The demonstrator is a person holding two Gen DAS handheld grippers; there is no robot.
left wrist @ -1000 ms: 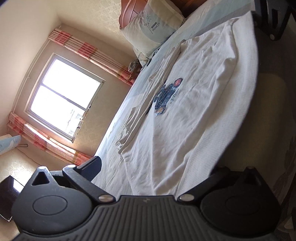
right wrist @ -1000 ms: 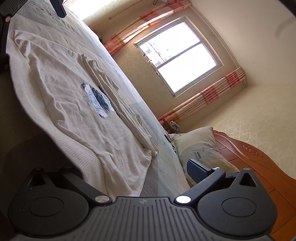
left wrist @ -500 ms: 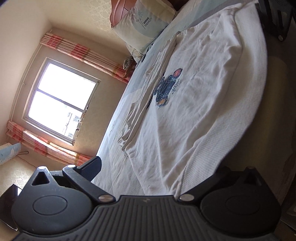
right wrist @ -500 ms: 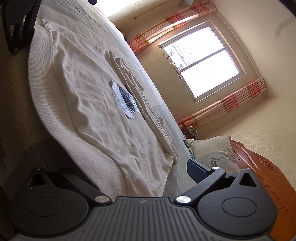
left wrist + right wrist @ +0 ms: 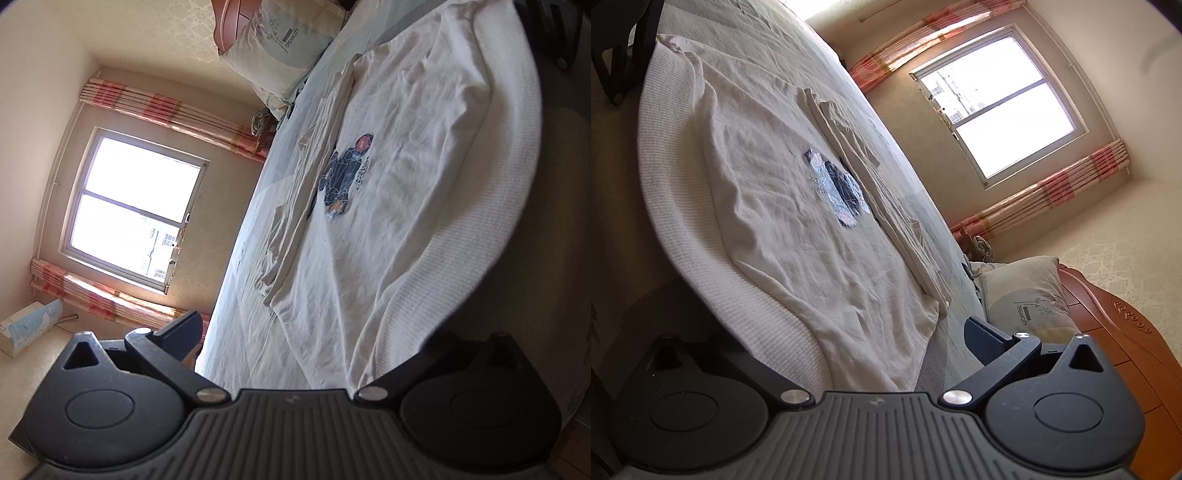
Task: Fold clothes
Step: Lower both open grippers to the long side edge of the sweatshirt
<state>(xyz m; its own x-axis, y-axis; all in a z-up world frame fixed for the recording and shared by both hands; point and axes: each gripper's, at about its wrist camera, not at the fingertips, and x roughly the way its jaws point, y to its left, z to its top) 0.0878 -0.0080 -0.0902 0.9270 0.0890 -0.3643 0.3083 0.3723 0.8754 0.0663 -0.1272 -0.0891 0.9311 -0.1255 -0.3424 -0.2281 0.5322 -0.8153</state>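
Both views: shirt flat on bed; headboard carving, seemingly, right-wrist only.

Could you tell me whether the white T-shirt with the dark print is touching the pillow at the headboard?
Apart. The left wrist view shows a strip of bare bed sheet between the T-shirt and the pillow; the right wrist view agrees.

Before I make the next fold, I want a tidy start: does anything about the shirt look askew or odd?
Yes: the white T-shirt is wrinkled, and its near side hangs over the mattress edge. The far side is already folded in beside the dark print. Nothing looks damaged.
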